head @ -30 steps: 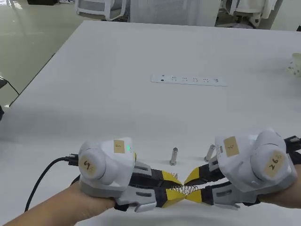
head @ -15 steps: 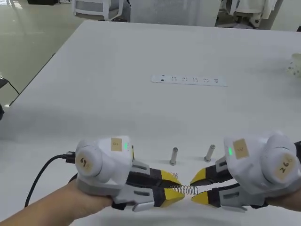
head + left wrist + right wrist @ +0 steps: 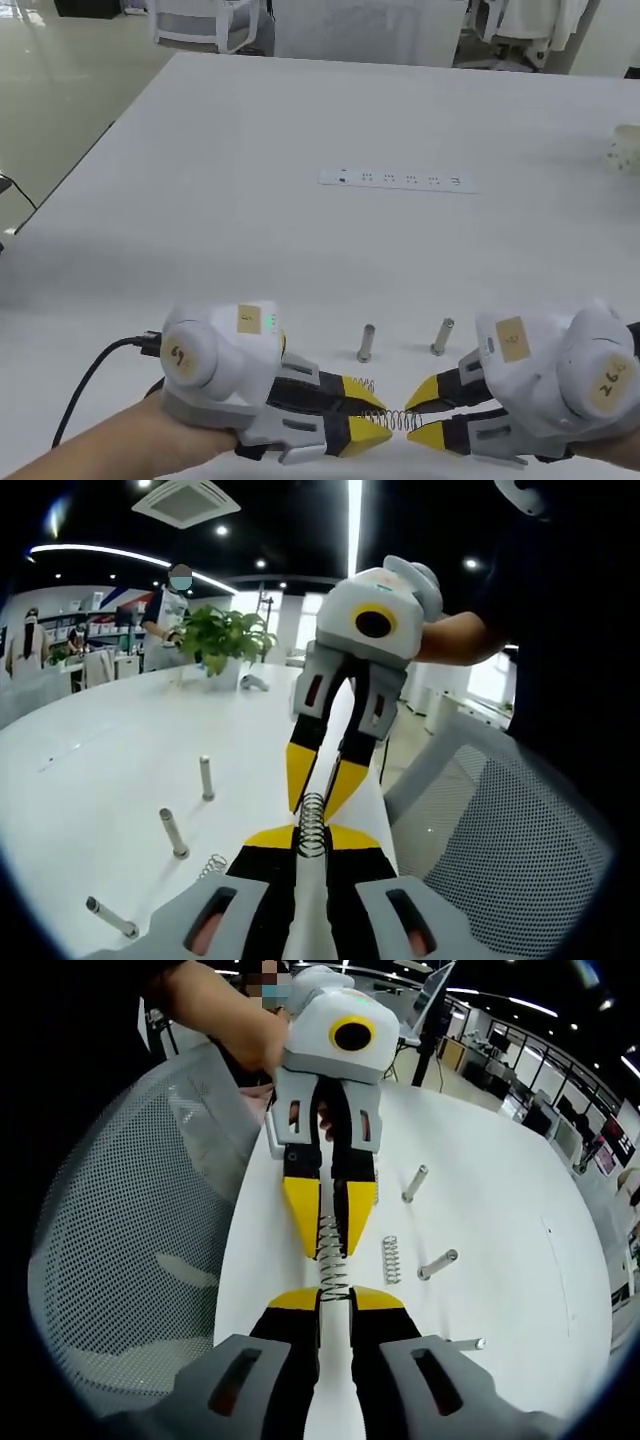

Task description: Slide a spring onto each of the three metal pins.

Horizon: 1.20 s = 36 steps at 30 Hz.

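Note:
A small spring [image 3: 400, 420] stretches between my two grippers near the table's front edge. My left gripper [image 3: 388, 418] is shut on one end of the spring [image 3: 312, 818]. My right gripper [image 3: 411, 420] is shut on the other end of the spring [image 3: 330, 1250]. Two metal pins stand upright just beyond the tips, one on the left [image 3: 366, 342] and one on the right [image 3: 441, 337]. A third pin [image 3: 108, 917] lies on its side. A loose spring [image 3: 391, 1259] lies on the table beside the pins.
A white power strip [image 3: 395, 180] lies across the middle of the white table [image 3: 250, 200]. A black cable [image 3: 90, 375] trails from the left gripper. A mesh chair [image 3: 500, 840] stands at the table's front edge. A potted plant [image 3: 225, 640] sits far off on the table.
The right gripper has drawn back to the right, so the yellow tips no longer touch and more of the spring shows between them. The head camera has shifted slightly.

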Each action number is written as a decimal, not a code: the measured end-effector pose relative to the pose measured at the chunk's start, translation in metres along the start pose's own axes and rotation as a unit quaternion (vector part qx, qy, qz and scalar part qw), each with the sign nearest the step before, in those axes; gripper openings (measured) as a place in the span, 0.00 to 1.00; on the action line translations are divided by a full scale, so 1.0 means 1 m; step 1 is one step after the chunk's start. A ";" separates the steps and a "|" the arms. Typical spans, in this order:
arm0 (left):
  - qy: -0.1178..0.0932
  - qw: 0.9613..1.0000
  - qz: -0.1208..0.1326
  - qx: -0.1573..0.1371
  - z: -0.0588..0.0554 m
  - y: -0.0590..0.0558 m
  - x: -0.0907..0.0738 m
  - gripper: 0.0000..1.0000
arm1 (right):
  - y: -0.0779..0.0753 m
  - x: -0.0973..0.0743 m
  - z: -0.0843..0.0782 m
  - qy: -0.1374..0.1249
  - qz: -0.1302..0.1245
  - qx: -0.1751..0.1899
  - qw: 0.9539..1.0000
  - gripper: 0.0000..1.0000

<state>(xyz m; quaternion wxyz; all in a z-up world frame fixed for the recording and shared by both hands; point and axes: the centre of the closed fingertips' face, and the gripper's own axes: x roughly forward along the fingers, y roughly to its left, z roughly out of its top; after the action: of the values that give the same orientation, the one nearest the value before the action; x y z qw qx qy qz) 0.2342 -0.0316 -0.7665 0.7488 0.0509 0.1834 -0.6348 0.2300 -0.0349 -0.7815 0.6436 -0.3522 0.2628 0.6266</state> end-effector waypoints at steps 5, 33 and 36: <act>0.000 1.000 -0.003 0.000 0.000 -0.001 0.000 0.02 | 0.000 -0.004 0.001 -0.002 -0.004 0.013 1.000 0.08; -0.006 1.000 -0.001 -0.003 -0.003 -0.005 -0.001 0.02 | 0.002 -0.020 0.065 -0.129 0.012 0.033 0.991 0.07; -0.005 1.000 -0.003 0.002 -0.003 -0.008 0.002 0.02 | 0.004 -0.017 0.068 -0.140 0.014 0.035 0.989 0.07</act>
<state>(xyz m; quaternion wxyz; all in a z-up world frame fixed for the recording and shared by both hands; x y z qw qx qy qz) 0.2260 -0.0340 -0.7684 0.7476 0.0483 0.1787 -0.6378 0.2179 0.0076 -0.7266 0.6774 -0.2348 0.1971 0.6686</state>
